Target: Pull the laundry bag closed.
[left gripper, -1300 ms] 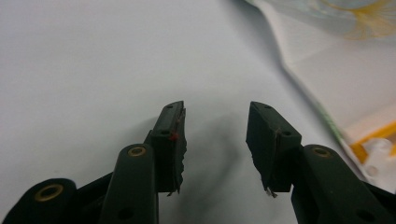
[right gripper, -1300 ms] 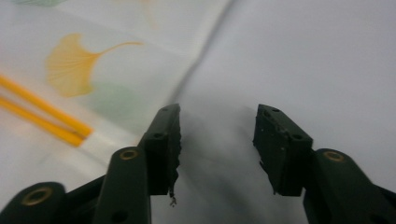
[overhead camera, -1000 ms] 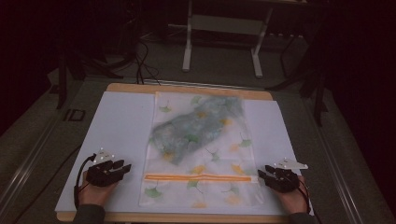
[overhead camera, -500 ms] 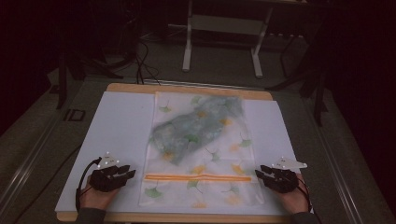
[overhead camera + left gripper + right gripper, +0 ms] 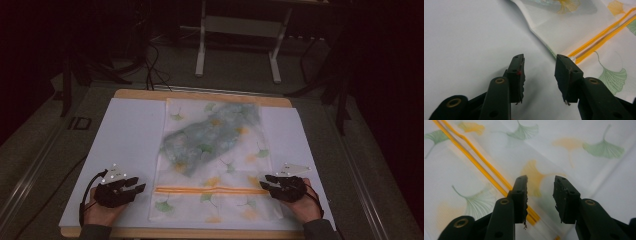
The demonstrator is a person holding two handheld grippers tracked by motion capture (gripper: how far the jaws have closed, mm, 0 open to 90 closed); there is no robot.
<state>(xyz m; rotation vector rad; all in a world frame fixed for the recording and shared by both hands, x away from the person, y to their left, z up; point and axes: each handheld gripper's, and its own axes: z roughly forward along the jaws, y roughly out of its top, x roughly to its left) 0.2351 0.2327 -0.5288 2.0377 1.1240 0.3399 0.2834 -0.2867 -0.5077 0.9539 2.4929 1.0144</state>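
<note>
A translucent zip bag (image 5: pixel 215 165) printed with green and orange ginkgo leaves lies flat in the middle of the high view, long side running away from the person. A crumpled pale blue-green cloth (image 5: pixel 210 137) shows through its upper half. Two orange zip lines (image 5: pixel 210 190) cross the bag low in the frame, from one side edge to the other.

The left gripper (image 5: pixel 136 188) sits at the lower left of the high view, its tips just beside the bag's left edge at the level of the zip lines. In the left gripper view (image 5: pixel 539 72) the jaws stand apart with nothing between them; they have just been opening, and the bag's edge and the end of the zip lie just past the right-hand jaw. The right gripper (image 5: pixel 265 181) is at the lower right, its tips over the bag's right edge by the zip. In the right gripper view (image 5: pixel 540 195) its jaws have just been opening too, gaping above the film with the orange lines passing under the left-hand jaw; the pads press on nothing.

The bag rests on a white sheet (image 5: pixel 125 140) covering a wooden table (image 5: pixel 145 94). Nothing lies between either gripper and the bag. The film looks thin and glossy, the sheet matte and smooth.
</note>
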